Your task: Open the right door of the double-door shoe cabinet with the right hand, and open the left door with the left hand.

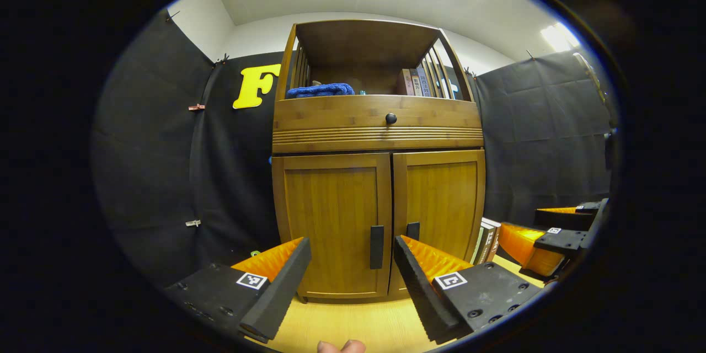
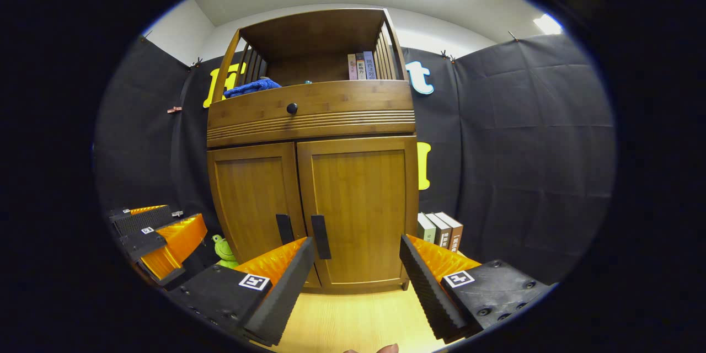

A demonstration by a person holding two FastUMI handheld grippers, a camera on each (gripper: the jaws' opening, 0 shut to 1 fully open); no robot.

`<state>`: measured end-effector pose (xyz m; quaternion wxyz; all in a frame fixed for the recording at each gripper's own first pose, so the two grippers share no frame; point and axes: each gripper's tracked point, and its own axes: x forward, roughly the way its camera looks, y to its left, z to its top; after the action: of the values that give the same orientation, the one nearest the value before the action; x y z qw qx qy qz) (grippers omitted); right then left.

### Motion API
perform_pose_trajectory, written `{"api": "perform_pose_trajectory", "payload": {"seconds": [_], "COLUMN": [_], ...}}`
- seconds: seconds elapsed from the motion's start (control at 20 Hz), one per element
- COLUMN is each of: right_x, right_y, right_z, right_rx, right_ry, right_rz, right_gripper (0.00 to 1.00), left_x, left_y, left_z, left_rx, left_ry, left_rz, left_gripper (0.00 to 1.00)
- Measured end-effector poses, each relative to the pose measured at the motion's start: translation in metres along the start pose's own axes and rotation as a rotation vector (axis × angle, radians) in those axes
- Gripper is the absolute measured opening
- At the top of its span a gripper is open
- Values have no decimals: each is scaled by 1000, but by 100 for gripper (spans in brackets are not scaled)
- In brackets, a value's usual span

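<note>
Shoe cabinet (image 1: pixel 378 187) doors closed; books (image 2: pixel 441 230) beside right side, green toy (image 2: pixel 223 250) left; both grippers' jaws spread.

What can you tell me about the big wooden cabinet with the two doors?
The shoe cabinet looks like honey-brown bamboo or wood and stands upright on a pale wooden surface before the black cloth. Its left door and right door are both shut, each with a dark vertical handle by the middle seam. Above them runs a ribbed drawer front with a round black knob. The open slatted top shelf holds a blue cloth and some books.
</note>
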<state>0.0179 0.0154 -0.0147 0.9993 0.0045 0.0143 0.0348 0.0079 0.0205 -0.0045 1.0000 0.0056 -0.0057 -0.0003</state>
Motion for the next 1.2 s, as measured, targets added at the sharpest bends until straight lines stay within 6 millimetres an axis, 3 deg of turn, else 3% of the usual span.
{"api": "perform_pose_trajectory", "payload": {"seconds": [0.15,0.55,0.9,1.0,1.1,1.2], "right_x": [22,118,189,208,221,227], "right_y": [8,49,67,64,64,71], "right_z": [-6,-48,-112,-125,-131,-124], "right_rx": [-14,-12,-42,-39,-10,20], "right_ry": [11,64,144,164,173,147], "right_rz": [26,83,64,36,21,34], "right_gripper": [98,98,98,92,78,58], "left_x": [-2,-5,-3,-3,-4,-6], "left_y": [4,15,36,47,58,68], "left_z": [-6,-20,-36,-41,-47,-51], "left_rx": [-1,5,-21,-27,-29,-26], "left_ry": [3,15,52,61,75,85], "left_rz": [-9,-22,-5,10,32,46], "left_gripper": [92,94,92,92,94,94]}}
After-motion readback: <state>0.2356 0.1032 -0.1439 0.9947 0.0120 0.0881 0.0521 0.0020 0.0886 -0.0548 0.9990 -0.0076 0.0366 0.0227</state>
